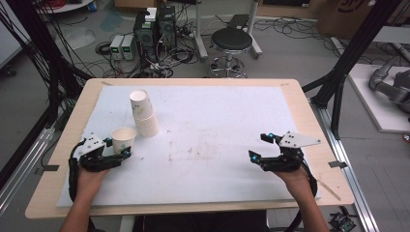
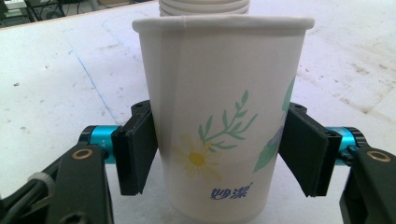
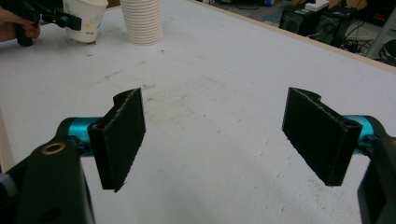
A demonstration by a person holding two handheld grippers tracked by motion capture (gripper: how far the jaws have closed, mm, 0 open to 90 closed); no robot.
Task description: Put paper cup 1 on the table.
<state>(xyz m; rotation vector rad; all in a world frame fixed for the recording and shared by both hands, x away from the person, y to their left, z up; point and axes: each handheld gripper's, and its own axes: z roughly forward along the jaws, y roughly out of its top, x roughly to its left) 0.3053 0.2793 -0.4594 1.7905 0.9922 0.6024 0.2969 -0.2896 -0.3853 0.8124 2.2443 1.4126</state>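
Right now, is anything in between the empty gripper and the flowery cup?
No. Between the right gripper and the flowered paper cup lies only bare white table cover. The cup stack stands beside the cup, off that path.

The right hand-held gripper (image 3: pixel 212 137) holds its two black jaws wide apart above the stained white tabletop (image 3: pixel 224 93), nothing between them. Far beyond, a stack of paper cups (image 3: pixel 141 21) stands, with a single flower-printed paper cup (image 3: pixel 87 19) just beside it, gripped by the left hand-held gripper (image 3: pixel 56 18).
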